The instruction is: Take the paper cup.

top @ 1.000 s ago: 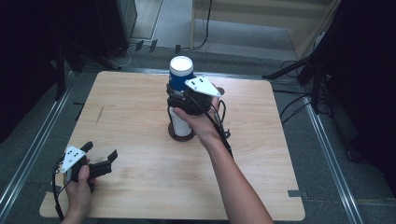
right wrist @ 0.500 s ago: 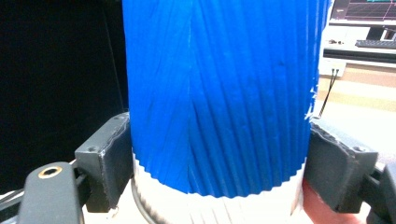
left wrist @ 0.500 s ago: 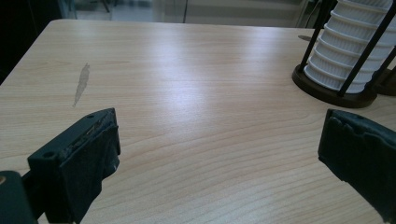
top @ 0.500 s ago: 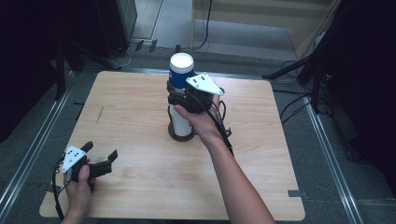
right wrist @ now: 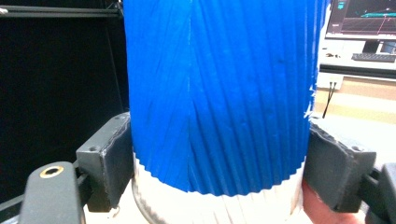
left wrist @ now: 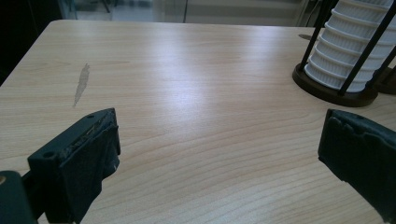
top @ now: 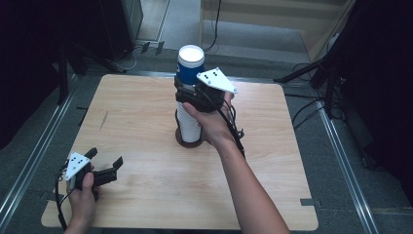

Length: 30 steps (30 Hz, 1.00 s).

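Resting near edge: left gripper (top: 104,168), jaws spread wide over bare table (top: 136,122), nothing between them.
Standing mid-table: stack of white cups (top: 187,124) in dark wire holder (top: 190,141).
Clamping higher up: right gripper (top: 195,92), jaws just closed further, pressed against both sides of blue cup (top: 190,66) atop the stack.

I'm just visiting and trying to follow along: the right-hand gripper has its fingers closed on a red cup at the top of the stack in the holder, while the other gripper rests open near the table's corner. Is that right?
Not quite: the cup is blue, not red, as the right gripper view shows. The rest holds: the right gripper has its fingers closed on it atop the stack of white cups in the holder, and the left gripper rests open near the table corner.
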Each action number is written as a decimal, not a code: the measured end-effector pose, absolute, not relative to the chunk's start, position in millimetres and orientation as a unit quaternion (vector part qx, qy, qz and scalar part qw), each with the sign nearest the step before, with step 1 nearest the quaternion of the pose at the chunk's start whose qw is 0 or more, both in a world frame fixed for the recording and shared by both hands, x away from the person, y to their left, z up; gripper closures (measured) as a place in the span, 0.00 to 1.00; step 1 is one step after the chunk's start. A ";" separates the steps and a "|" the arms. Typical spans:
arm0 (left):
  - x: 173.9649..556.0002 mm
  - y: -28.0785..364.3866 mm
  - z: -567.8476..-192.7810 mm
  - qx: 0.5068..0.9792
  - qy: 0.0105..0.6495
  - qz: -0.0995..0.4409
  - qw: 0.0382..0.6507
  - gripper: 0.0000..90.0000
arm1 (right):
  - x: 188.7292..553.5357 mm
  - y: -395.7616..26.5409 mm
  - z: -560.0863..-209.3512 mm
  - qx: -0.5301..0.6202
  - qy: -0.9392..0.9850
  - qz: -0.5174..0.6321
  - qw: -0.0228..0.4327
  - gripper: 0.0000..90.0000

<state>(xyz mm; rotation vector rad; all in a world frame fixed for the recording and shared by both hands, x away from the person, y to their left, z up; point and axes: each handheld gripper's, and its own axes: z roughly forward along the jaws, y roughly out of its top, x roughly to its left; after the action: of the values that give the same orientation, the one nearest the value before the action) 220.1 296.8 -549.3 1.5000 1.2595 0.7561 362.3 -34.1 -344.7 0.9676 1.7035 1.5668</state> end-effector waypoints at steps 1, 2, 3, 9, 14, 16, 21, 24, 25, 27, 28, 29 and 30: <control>220.1 296.8 -549.3 0.619 0.520 0.312 0.498 0.00 | 362.2 -34.5 -342.7 0.364 0.645 0.593 0.315 0.20; 220.1 296.9 -549.3 0.620 0.520 0.312 0.498 0.00 | 361.4 -34.3 -341.0 0.364 0.645 0.594 0.314 0.20; 220.1 297.0 -549.3 0.620 0.521 0.312 0.498 0.00 | 361.1 -34.5 -339.8 0.362 0.645 0.595 0.315 0.20; 220.2 295.8 -549.5 0.621 0.519 0.314 0.496 0.00 | 356.5 -37.0 -328.5 0.356 0.638 0.603 0.321 0.20; 220.3 296.0 -549.4 0.621 0.519 0.314 0.497 0.00 | 352.1 -41.6 -319.4 0.354 0.630 0.611 0.324 0.20; 220.2 295.4 -549.4 0.621 0.519 0.314 0.496 0.00 | 350.6 -45.5 -315.5 0.353 0.626 0.616 0.322 0.20; 220.2 295.3 -549.5 0.622 0.519 0.315 0.495 0.00 | 349.6 -54.1 -310.7 0.356 0.621 0.618 0.325 0.20; 220.2 295.2 -549.5 0.622 0.519 0.315 0.495 0.00 | 348.3 -60.7 -307.9 0.359 0.618 0.618 0.328 0.20; 220.2 295.1 -549.4 0.622 0.519 0.315 0.495 0.00 | 348.0 -62.1 -307.4 0.358 0.617 0.618 0.329 0.20; 220.3 294.9 -549.5 0.622 0.518 0.315 0.495 0.00 | 347.3 -66.2 -306.6 0.359 0.616 0.618 0.331 0.20; 220.3 294.9 -549.5 0.623 0.518 0.315 0.495 0.00 | 347.3 -68.6 -306.4 0.360 0.615 0.618 0.333 0.20; 220.3 295.0 -549.5 0.623 0.518 0.315 0.494 0.00 | 347.2 -71.0 -306.4 0.362 0.614 0.617 0.333 0.20; 220.4 295.0 -549.5 0.623 0.519 0.314 0.494 0.00 | 347.0 -74.1 -306.5 0.365 0.613 0.616 0.334 0.20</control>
<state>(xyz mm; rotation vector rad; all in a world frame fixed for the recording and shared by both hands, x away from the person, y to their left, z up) 220.4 295.0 -549.5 1.5093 1.2576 0.7624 347.0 -74.1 -306.5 0.9522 1.6003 1.6069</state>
